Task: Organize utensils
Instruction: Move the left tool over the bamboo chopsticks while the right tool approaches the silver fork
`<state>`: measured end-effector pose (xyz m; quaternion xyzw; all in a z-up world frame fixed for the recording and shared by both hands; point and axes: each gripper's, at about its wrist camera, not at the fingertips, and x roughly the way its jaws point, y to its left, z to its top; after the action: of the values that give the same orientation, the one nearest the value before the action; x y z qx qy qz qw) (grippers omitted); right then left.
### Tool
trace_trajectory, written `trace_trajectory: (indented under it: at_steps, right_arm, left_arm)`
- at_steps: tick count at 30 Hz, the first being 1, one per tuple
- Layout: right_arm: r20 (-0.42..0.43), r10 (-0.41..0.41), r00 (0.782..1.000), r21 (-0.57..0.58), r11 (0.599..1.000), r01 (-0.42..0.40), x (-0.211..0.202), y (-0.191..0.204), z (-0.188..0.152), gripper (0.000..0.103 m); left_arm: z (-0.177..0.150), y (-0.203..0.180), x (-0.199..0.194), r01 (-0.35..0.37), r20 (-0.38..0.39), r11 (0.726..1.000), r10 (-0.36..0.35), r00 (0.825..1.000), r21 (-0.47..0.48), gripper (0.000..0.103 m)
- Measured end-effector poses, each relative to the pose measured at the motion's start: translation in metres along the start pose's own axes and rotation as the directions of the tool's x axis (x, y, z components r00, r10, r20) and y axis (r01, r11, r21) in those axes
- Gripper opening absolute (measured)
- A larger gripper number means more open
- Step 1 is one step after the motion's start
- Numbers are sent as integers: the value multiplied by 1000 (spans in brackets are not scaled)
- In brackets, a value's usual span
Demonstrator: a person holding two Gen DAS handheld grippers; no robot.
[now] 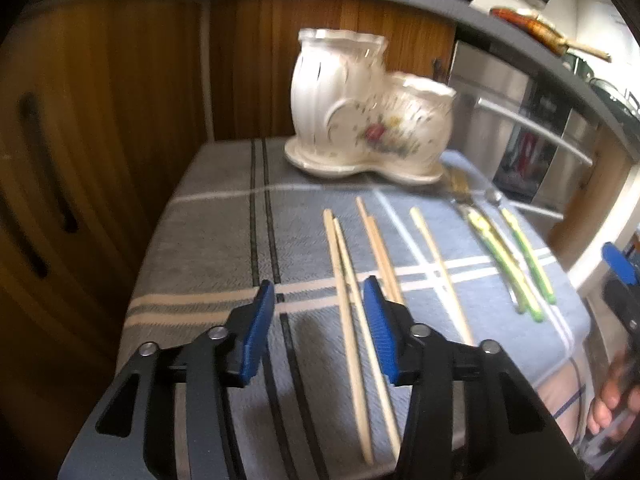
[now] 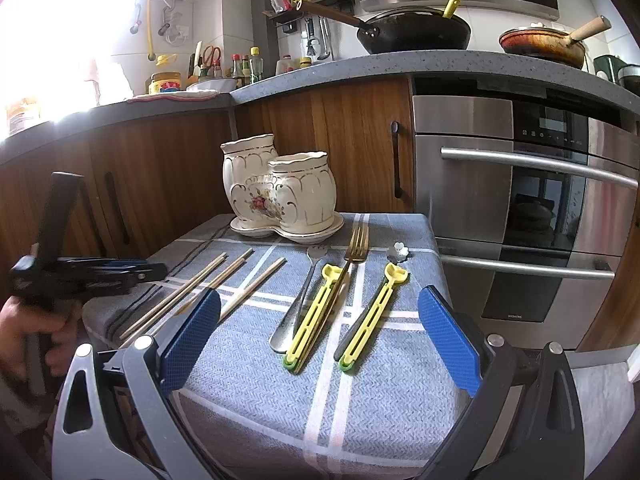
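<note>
Chopsticks (image 1: 352, 280): five loose wooden sticks, lying lengthwise on the grey checked cloth (image 1: 224, 240) of the tabletop, in front of the ceramic holder (image 1: 360, 112). Probably light, stiff, thin and apt to roll; best taken near mid-length, across the stick, so neither end tips. Two lie touching as a pair, so a single pinch may catch both.

Ceramic holder: cream, twin-cup, floral, on its own saucer at the far edge of the cloth. Upright, both cups open and seemingly empty. Likely heavy and fragile; the probable destination.

Left gripper (image 1: 320, 336): blue pads at a middling gap, closing on nothing; it hangs over the near end of the chopstick pair, which lies just below and beside the right pad.

Right gripper (image 2: 320, 344): pads spread wide, empty, held back from the holder over the near edge of the cloth.

Cutlery, right of the chopsticks: a steel spoon (image 2: 300, 300), a gold fork (image 2: 356, 244) and two yellow-green handled pieces (image 2: 372, 316), the fork crossing one of them. Smooth metal, probably slippery.

Obstructions: none between chopsticks and holder. Wooden cupboards (image 2: 168, 168) and an oven (image 2: 520, 208) stand close behind the holder, so approach from above seems safest.
</note>
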<state>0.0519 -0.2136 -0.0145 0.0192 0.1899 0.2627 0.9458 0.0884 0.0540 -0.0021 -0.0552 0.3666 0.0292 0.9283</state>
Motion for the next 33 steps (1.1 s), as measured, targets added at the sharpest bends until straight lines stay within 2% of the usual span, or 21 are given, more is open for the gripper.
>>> trace_trajectory:
  at_steps: [7, 14, 19, 28, 33]
  right_arm:
    - [-1, 0, 1000, 2, 1000, 0, 2, -1, 4, 97]
    - [-22, -3, 1000, 4, 1000, 3, 9, -1, 11, 97]
    - [-27, -1, 1000, 10, 1000, 1, 13, -2, 16, 97]
    - [-39, 5, 999, -10, 1000, -5, 17, 5, 18, 97]
    - [-94, -9, 996, -4, 1000, 9, 35, 2, 23, 97]
  left_arm:
    - [11, -5, 29, 11, -100, 996, -2, 995, 91, 42]
    - [16, -9, 34, -7, -115, 991, 23, 993, 134, 41]
    - [18, -2, 31, 35, -117, 995, -24, 993, 89, 40]
    - [19, -4, 41, 10, -133, 992, 6, 991, 123, 40]
    - [26, -8, 48, 2, -141, 991, 17, 990, 137, 40]
